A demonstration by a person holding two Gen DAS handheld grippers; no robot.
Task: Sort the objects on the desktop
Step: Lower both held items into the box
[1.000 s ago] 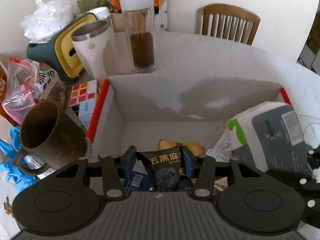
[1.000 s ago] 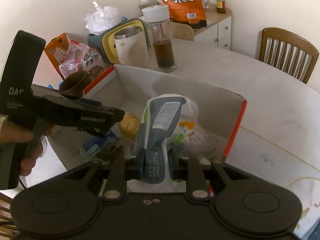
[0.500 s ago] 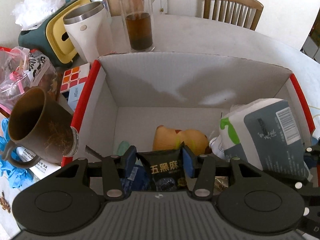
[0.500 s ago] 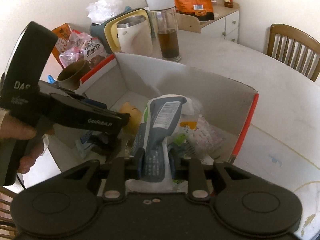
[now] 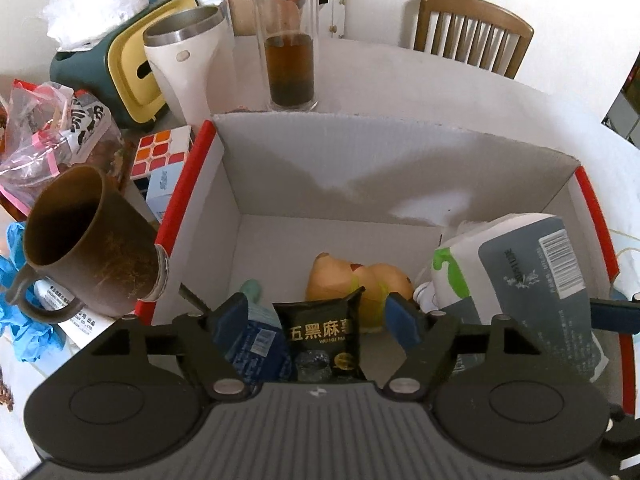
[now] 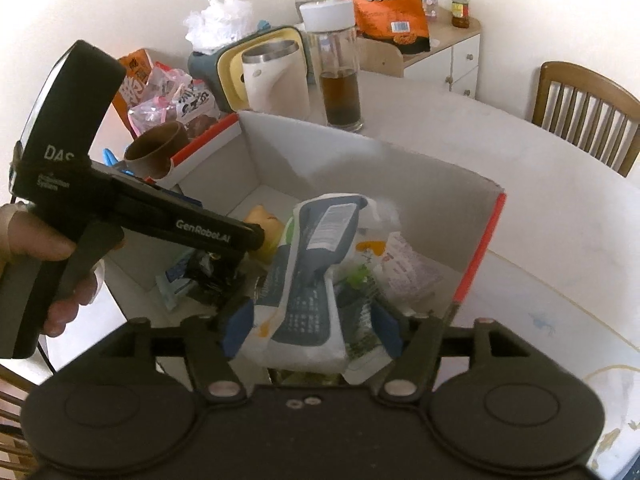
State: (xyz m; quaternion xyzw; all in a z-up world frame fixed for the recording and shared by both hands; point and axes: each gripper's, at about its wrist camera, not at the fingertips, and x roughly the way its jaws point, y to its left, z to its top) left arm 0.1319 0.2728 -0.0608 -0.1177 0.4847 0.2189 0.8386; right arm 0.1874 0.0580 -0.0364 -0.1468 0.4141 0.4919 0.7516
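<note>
A white cardboard box with red rims stands on the table. My left gripper is open over its near left corner; a black snack packet stands loose between its blue pads, which are apart from it. My right gripper is open too, with a grey-and-white tissue pack lying between its spread pads inside the box. A yellow toy, a blue packet and other wrappers lie on the box floor.
Left of the box are a brown mug, a Rubik's cube, snack bags and blue gloves. Behind it stand a white steel cup, a tea bottle and a teal tissue holder. Wooden chair beyond.
Both grippers have opened: the left let go of the black snack packet, the right let go of the tissue pack. Both items now rest in the box.
</note>
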